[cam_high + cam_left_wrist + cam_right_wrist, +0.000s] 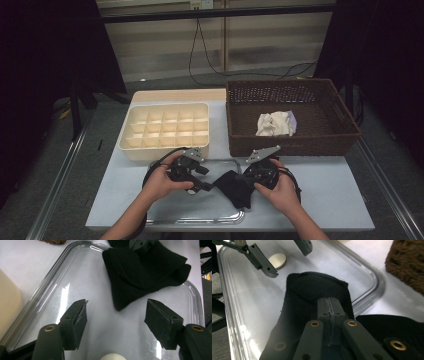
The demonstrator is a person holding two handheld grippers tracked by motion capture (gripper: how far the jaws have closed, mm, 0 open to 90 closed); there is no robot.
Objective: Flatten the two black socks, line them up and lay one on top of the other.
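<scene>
Sock: a black sock point(235, 187) lies on the clear tray point(220, 218), in front of the brown basket point(290, 140).
Right gripper point(332, 306): jaws pressed together, pinching the sock's fabric.
Left gripper point(116, 317): jaws partly apart, nothing between them, just beside the sock's tip over the tray.

My left gripper point(116, 320) has bare tray point(57, 282) floor beneath. The black sock point(140, 272) blocks the far end. The organizer point(165, 131) and basket point(292, 145) wall the table's far edge.
</scene>
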